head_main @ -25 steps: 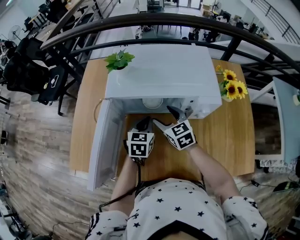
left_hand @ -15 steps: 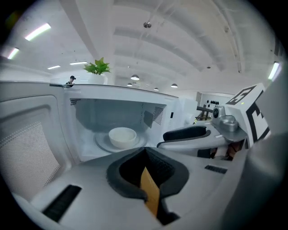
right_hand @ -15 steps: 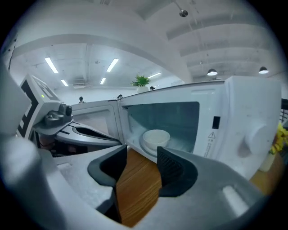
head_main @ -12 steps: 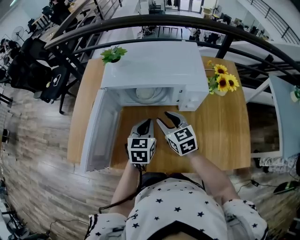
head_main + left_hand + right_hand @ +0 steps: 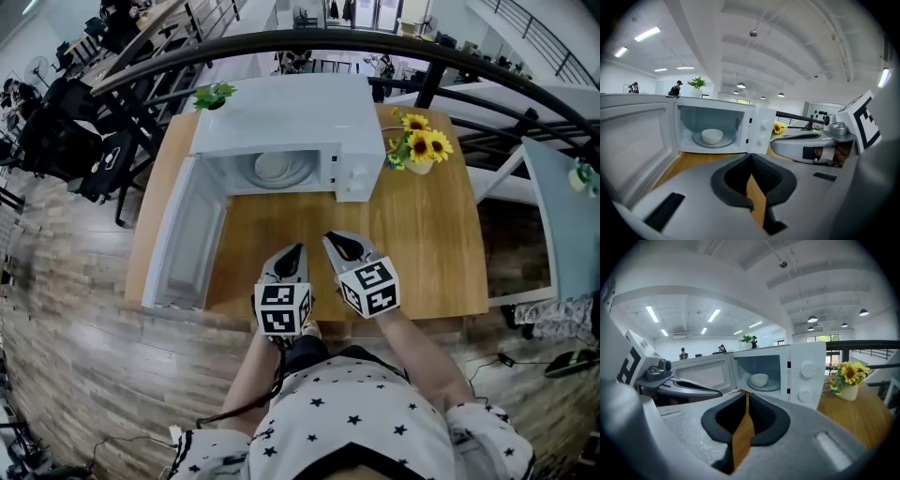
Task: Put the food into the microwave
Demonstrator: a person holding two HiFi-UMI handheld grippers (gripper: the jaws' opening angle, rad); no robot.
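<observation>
**Bowl sits in the microwave, both claws empty**

We held the left gripper (image 5: 751,155) with its jaws pressed together on nothing; only the wooden table (image 5: 422,253) showed past the tips. Just beside it, the right gripper (image 5: 746,397) had just been closing its jaws, and they too met with nothing between them. Both hovered side by side over the near part of the table, angled slightly down toward the microwave (image 5: 291,112) and well apart from it.

The white bowl (image 5: 275,166) stood upright on the glass plate inside the oven. What it held, we could not make out. The food's place there, we judged, explained the empty claws: the carrying looked done.

The door (image 5: 183,239) hung wide open to the left of the cavity. Standing back from the opening, our grippers left that door room to swing, and shutting it seemed the likely next job.

A vase of sunflowers (image 5: 417,148) stood just right of the oven, and a small green plant (image 5: 214,95) behind its left corner, both clear of the door's path.
</observation>
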